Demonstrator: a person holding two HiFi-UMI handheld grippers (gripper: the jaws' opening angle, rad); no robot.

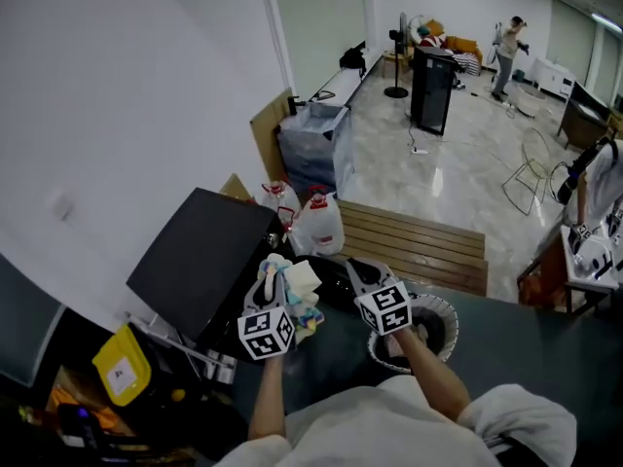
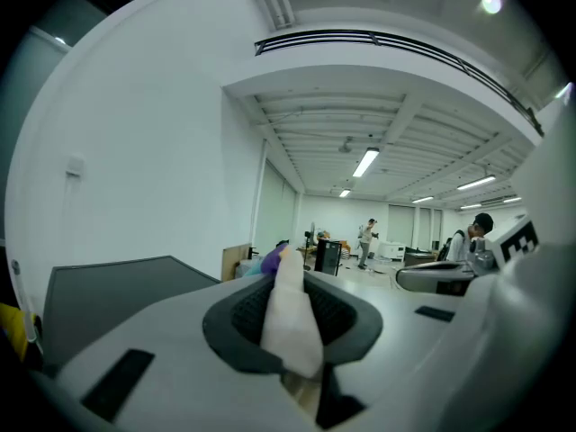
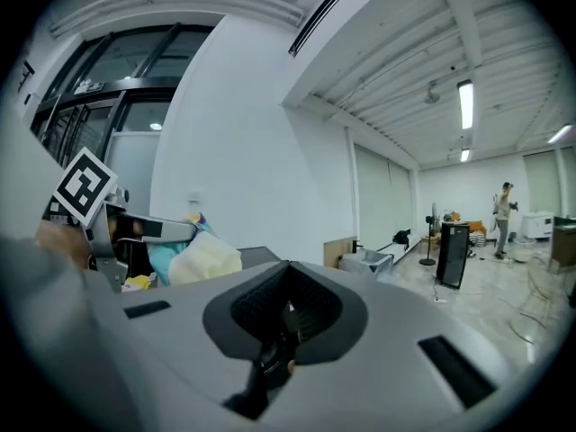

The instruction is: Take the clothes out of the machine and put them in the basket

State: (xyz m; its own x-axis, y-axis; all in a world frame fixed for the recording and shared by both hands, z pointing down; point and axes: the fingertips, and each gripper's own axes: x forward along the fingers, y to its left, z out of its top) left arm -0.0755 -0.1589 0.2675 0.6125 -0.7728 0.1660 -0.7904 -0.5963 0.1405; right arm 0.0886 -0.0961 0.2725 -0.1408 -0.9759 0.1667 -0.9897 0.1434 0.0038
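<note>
In the head view my left gripper [image 1: 277, 272] is shut on a bundle of clothes [image 1: 300, 285], cream, blue and multicoloured, held above the dark machine top. The machine's black lid [image 1: 200, 261] stands open to its left. In the left gripper view a cream cloth [image 2: 290, 322] is pinched between the pads, with a purple bit at the tip. My right gripper [image 1: 358, 269] hangs beside it with its jaws together; the right gripper view [image 3: 288, 273] shows no cloth between the pads, and the bundle [image 3: 202, 259] off to the left. A round white basket [image 1: 450, 311] sits under my right forearm.
Two white jugs with red caps [image 1: 316, 224] stand behind the machine, next to a slatted wooden bench [image 1: 419, 243]. A yellow container [image 1: 122, 366] lies lower left. A white wall runs along the left. Further off are a black cabinet [image 1: 431, 90] and people.
</note>
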